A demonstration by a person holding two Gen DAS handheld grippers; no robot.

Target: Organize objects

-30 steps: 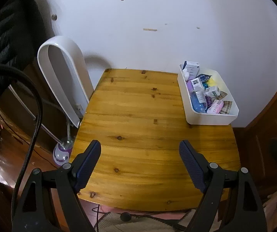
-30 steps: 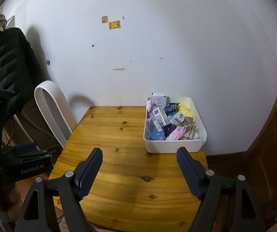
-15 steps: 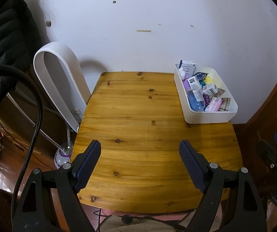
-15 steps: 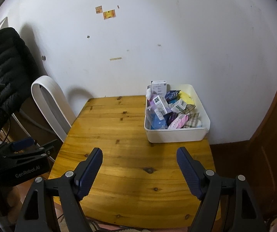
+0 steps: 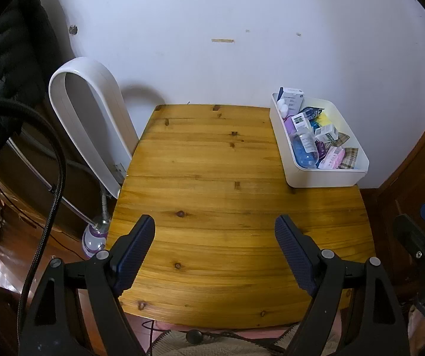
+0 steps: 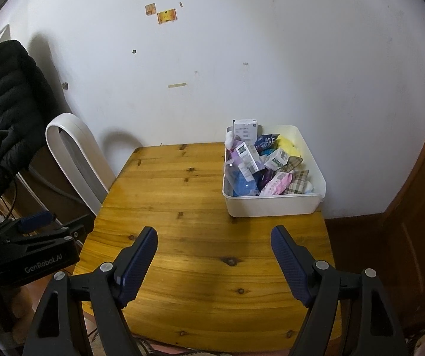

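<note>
A white bin (image 5: pixel 325 178) (image 6: pixel 272 206) sits at the far right corner of the wooden table (image 5: pixel 212 195) (image 6: pixel 188 207), against the wall. It is packed with several small items: white boxes (image 6: pixel 246 132), a clear bottle with blue liquid (image 5: pixel 304 148) (image 6: pixel 239 181), a pink packet (image 6: pixel 277 182) and a plaid pouch (image 6: pixel 297 182). My left gripper (image 5: pixel 215 222) hovers open over the near part of the table, holding nothing. My right gripper (image 6: pixel 214 234) is open too, with nothing between its fingers, short of the bin. The left gripper's body (image 6: pixel 34 246) shows at the left in the right wrist view.
A white looped appliance (image 5: pixel 90 118) (image 6: pixel 76 160) stands left of the table by the wall. A black jacket (image 6: pixel 1 95) hangs at far left. A black hose (image 5: pixel 49 178) and a small purple bottle (image 5: pixel 93 237) lie low on the left. Dark wooden panelling (image 6: pixel 414 222) is on the right.
Both views have tilted slightly downward, so the table and bin sit higher in the frames and more of the near edge shows. The jaws have not changed.
</note>
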